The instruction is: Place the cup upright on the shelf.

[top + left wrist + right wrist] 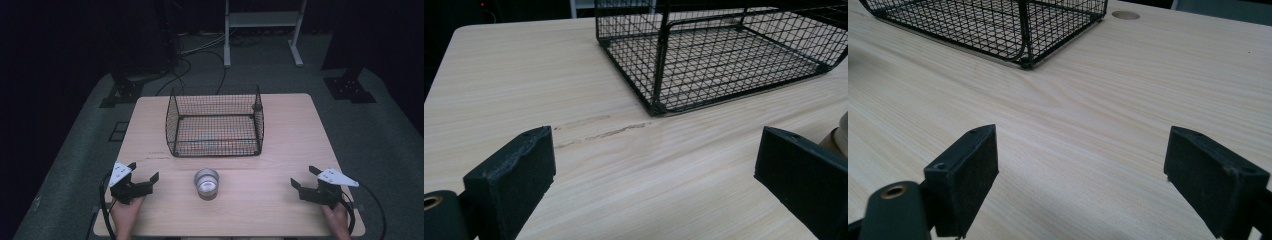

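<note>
Tongs gape wide and empty: left tongs near the bench front-left corner, right tongs near its front-right corner. Between them, close to the front edge, stands a metal cup, just before the wire basket.

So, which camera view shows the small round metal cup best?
The high view: the small round metal cup stands whole on the wooden table, before the black wire basket. The left gripper view catches a sliver at its right edge.
</note>
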Motion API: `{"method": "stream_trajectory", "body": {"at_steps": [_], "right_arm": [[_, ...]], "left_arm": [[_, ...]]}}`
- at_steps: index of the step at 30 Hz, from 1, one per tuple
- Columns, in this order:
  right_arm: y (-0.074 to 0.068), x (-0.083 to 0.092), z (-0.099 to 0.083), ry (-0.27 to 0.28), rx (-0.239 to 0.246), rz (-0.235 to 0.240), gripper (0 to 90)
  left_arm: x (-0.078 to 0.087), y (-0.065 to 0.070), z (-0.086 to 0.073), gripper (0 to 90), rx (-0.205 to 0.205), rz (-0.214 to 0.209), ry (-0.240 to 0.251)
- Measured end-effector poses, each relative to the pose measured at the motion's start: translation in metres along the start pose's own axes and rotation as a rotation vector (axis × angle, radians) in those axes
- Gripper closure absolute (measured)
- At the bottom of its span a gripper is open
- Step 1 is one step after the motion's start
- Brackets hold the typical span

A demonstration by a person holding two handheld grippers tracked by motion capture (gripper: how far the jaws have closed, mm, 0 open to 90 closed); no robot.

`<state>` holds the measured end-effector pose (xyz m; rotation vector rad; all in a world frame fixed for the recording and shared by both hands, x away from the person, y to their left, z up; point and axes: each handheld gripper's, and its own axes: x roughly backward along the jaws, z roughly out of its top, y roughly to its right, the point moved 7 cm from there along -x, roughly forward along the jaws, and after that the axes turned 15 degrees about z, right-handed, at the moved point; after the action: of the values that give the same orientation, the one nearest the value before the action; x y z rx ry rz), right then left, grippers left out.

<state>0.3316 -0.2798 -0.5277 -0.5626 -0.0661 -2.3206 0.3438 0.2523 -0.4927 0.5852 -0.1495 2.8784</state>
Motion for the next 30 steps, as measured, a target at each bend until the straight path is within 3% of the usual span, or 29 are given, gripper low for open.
{"method": "stream_trajectory", "body": {"at_steps": [8,10,18,30], "right_arm": [[0.0,0.0,0.0,0.001,0.002,-0.003,13.5],[0.0,0.0,0.0,-0.001,0.002,-0.003,13.5],[0.0,0.0,0.0,0.0,0.001,-0.001,13.4],[0.0,0.0,0.0,-0.001,0.003,0.005,13.5]], "left_arm": [[0.002,0.014,0.003,1.9,-0.037,-0.035,0.015],[0.003,0.018,0.004,1.9,-0.066,-0.05,0.021],[0.005,0.033,0.005,1.8,-0.12,-0.097,0.034],[0.007,0.044,0.006,1.9,-0.147,-0.143,0.044]]}}
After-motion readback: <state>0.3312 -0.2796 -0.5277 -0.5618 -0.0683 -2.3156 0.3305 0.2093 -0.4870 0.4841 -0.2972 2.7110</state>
